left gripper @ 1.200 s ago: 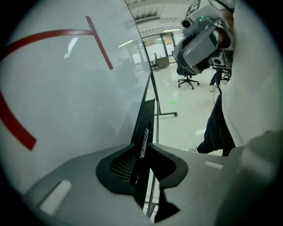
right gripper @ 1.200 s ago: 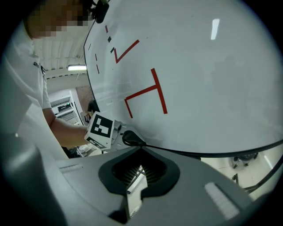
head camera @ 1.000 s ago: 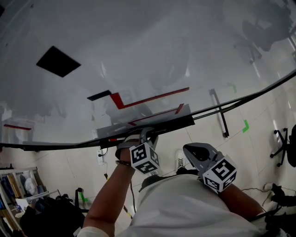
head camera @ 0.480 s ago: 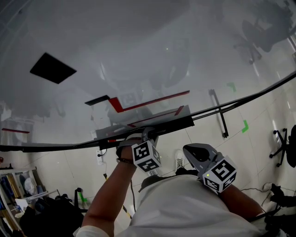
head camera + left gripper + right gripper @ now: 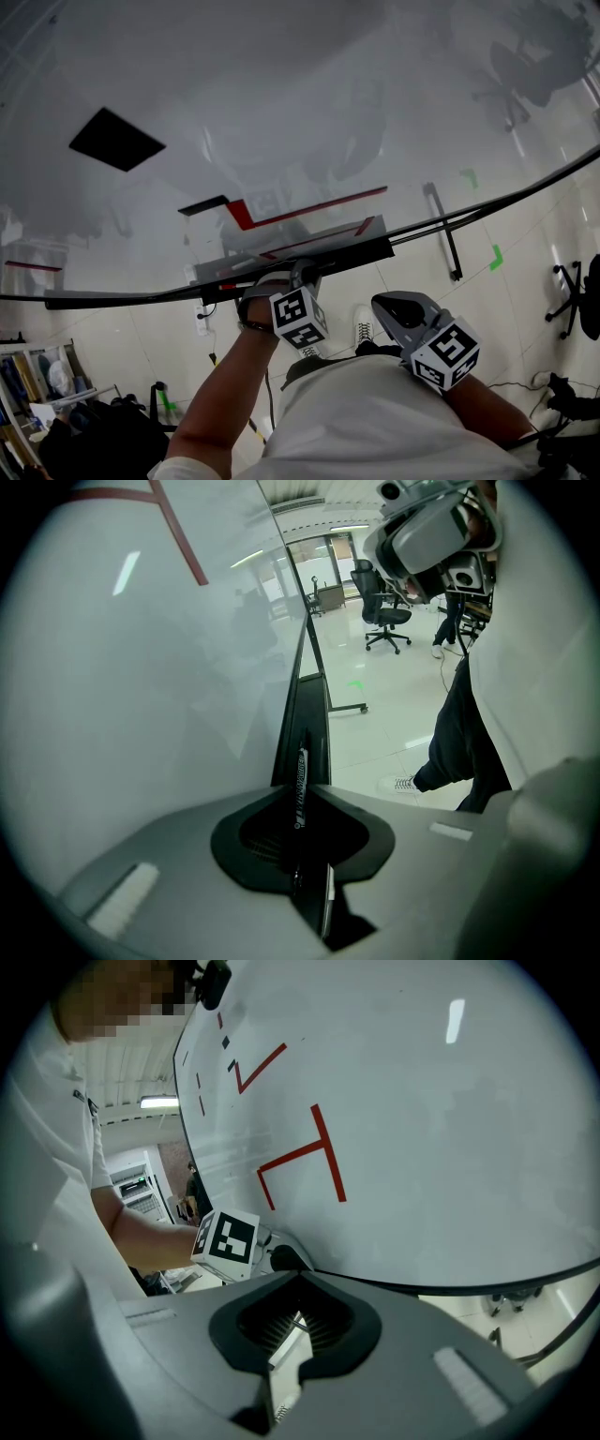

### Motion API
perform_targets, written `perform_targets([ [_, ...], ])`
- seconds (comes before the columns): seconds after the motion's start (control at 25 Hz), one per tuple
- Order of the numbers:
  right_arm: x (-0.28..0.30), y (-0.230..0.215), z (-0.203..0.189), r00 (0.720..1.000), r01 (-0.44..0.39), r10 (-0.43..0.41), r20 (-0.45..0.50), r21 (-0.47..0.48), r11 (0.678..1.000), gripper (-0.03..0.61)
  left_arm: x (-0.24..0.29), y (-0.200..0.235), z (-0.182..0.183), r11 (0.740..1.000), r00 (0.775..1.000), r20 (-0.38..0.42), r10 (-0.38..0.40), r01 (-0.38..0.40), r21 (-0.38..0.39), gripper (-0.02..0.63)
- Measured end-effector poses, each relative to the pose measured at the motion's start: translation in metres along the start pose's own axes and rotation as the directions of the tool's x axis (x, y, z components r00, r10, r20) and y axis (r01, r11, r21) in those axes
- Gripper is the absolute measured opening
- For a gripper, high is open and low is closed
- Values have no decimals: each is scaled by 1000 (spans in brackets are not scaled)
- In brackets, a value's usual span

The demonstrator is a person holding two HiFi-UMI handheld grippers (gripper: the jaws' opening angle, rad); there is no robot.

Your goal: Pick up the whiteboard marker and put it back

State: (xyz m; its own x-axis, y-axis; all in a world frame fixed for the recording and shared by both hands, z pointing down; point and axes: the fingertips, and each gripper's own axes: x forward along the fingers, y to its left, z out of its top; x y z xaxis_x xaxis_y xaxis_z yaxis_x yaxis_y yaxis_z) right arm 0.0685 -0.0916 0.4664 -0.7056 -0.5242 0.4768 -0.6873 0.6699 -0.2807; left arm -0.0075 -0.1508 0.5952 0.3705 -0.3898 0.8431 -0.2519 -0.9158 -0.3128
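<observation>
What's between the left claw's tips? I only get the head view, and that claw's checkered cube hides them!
Observer: The left gripper view shows the left claw shut on a slim black whiteboard marker with white print.
Operator: Which way does it point?
Observer: It points along the long black tray ledge at the foot of the glossy white whiteboard, towards a black swivel office chair.
Operator: Is the right claw holding one too?
Observer: No. In the right gripper view the right claw has its jaws a little apart, and nothing is between them.
</observation>
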Motion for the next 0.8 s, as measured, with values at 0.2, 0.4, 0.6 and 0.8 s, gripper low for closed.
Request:
perform_targets([
  [0.2, 0, 1, -1, 1000, -3, 3, 1, 3, 1000, 2, 1, 2, 0, 1000, 1000, 5, 22, -22, -16, 58],
  [0.4, -2, 4, 1, 1000, -2, 2, 4, -10, 1000, 2, -2, 3, -2, 999, 999, -2, 41, -42, -19, 55],
  [0.6, -3, 6, 1, 1000, -4, 4, 9, -15, 1000, 2, -7, 3, -4, 998, 998, 4, 57, -56, -33, 54],
  [0.8, -4, 11, 0, 1000, -14, 14, 12, -17, 1000, 2, -18, 3, -2, 995, 996, 18, 84, -83, -56, 54],
])
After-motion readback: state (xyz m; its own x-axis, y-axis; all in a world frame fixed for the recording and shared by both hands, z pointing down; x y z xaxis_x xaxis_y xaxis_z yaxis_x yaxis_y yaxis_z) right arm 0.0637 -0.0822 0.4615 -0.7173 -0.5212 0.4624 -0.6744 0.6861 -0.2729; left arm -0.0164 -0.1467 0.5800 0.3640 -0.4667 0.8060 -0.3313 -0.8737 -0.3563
